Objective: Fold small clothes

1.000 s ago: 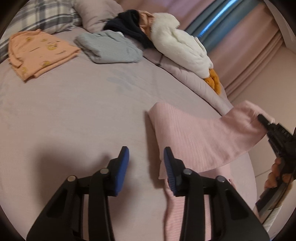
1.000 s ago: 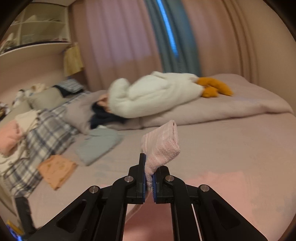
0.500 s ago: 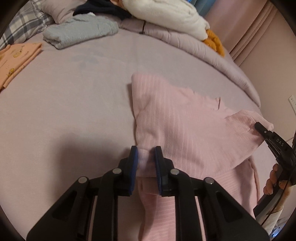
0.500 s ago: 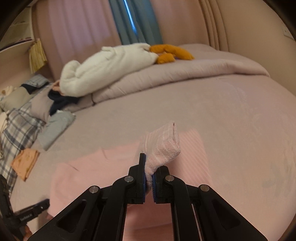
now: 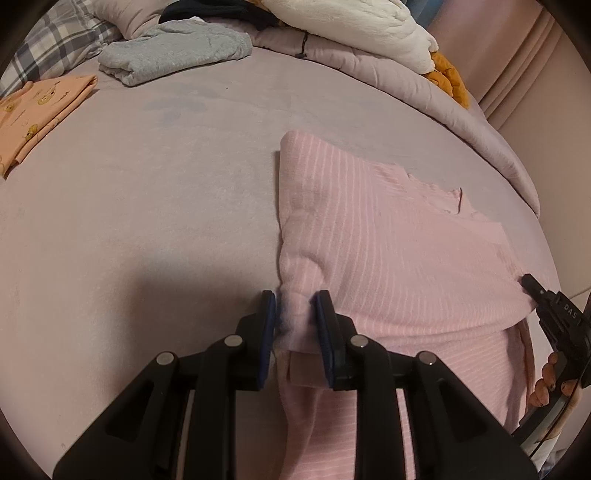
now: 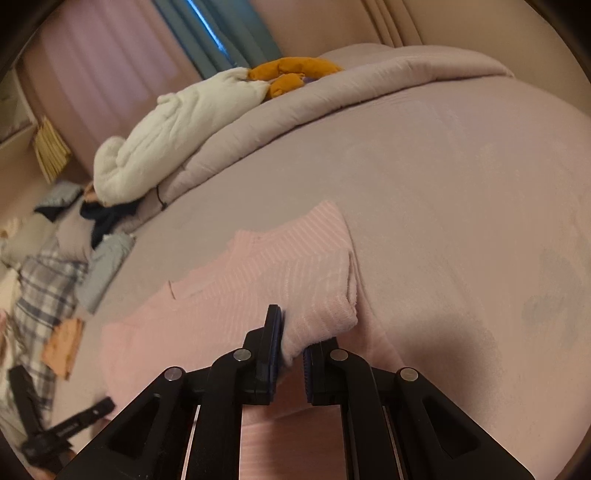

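A pink striped garment [image 5: 388, 258] lies folded over on the mauve bed sheet [image 5: 147, 221]. My left gripper [image 5: 293, 325] straddles the garment's near left corner, jaws slightly parted with cloth between them. My right gripper [image 6: 291, 343] holds the garment's [image 6: 258, 280] opposite corner low over the bed, jaws partly apart with the cloth bunched between. The right gripper also shows at the right edge of the left wrist view [image 5: 554, 314].
A folded grey garment [image 5: 173, 55] and a folded orange one [image 5: 33, 114] lie at the far left. A white plush with orange feet [image 5: 369, 29] rests on a rolled duvet [image 5: 461, 122] at the back. A plaid pillow [image 5: 55, 44] is far left.
Both grippers have come down with the pink garment, laying its upper half over the lower. The jaws of both have opened a little from their tight grip.
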